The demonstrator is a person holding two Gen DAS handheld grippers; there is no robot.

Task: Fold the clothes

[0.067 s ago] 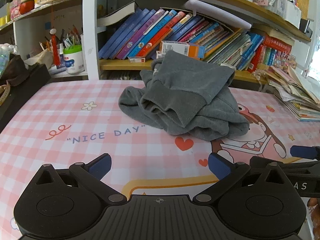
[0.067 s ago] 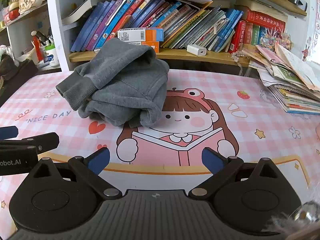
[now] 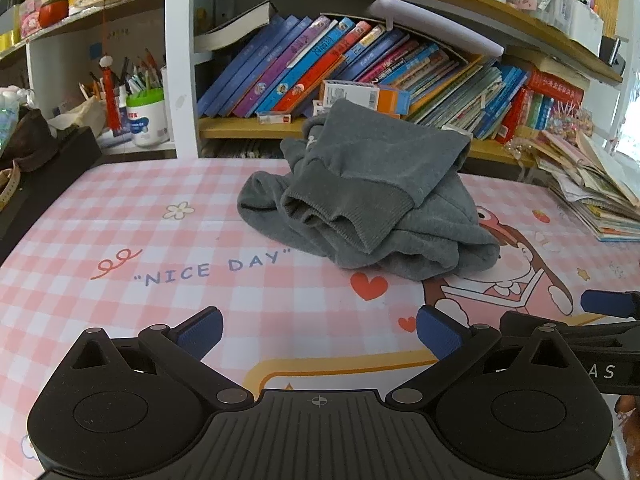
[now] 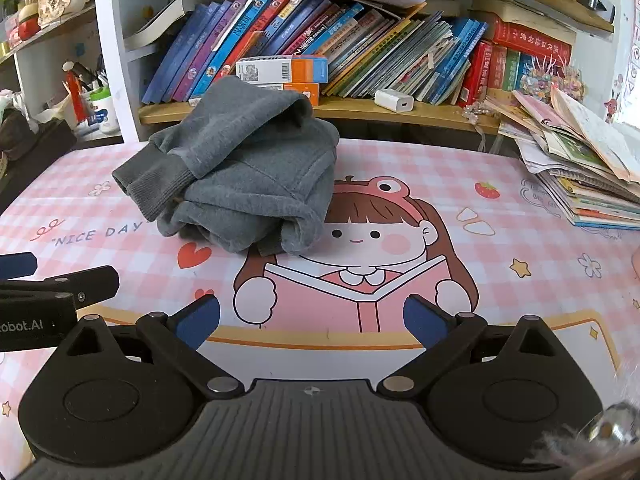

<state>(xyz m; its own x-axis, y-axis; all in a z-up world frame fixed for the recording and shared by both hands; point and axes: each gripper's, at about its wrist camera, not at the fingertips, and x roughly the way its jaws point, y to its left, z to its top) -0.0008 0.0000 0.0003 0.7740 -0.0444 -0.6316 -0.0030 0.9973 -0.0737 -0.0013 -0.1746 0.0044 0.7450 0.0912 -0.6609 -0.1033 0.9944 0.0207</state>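
Nothing is shifting since the earlier frame. The left gripper [image 3: 319,330] and right gripper [image 4: 311,320] are both hanging wide open, gripping nothing. The bundled grey sweatshirt [image 3: 372,204] is lying ahead of the fingers, cuffs pointing leftward, long axis crosswise.

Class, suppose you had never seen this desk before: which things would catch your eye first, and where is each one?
First the crumpled grey garment, heaped mid-table on the pink checked mat, just left of the cartoon girl reading a book. Next the row of slanting books on the shelf behind it. Nearest the camera, the left gripper and right gripper are open, short of the garment.
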